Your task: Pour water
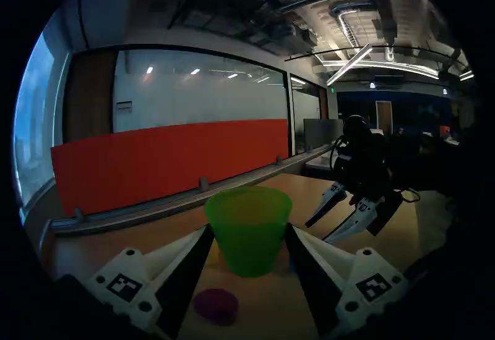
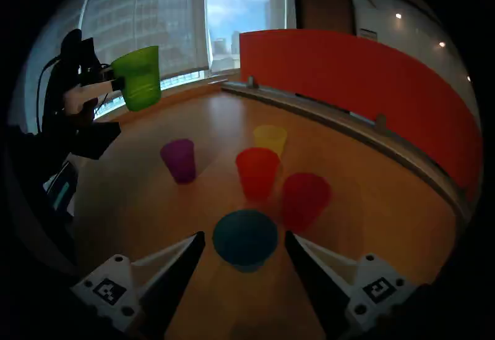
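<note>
Green cup (image 1: 249, 232) is up in the air above the worktop (image 2: 383, 216), pinched in the left gripper's (image 1: 248, 229) jaws. The right gripper's (image 2: 244, 236) jaws are spread, the blue cup (image 2: 245, 244) between them. Next, I think, tip the green cup gently over a cup below.

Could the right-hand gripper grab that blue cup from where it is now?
Probably yes. The right gripper is open, and the blue cup stands upright on the table right at its fingertips, with nothing between them.
</note>
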A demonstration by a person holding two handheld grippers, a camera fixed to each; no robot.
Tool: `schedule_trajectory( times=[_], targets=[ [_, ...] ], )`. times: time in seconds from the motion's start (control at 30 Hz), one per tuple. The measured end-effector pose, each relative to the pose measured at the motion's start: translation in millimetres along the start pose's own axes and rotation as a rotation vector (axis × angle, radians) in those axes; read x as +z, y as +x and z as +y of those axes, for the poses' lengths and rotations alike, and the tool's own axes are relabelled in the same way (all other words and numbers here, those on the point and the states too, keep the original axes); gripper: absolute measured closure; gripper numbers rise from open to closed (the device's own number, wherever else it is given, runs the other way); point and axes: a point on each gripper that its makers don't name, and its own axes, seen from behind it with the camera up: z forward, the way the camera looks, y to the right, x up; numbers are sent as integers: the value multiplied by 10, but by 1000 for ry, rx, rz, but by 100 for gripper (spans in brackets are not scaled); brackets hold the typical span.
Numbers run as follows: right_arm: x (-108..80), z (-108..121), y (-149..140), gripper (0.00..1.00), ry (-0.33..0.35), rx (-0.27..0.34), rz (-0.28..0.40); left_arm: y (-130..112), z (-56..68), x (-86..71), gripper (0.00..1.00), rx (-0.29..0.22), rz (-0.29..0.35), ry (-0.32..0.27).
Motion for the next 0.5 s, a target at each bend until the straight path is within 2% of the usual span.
schedule_trajectory(
  times=[0.5],
  targets=[
    [167,14,-198,0,-9,-39,-56,66,-40,-15,17,-5,14,8]
  ],
)
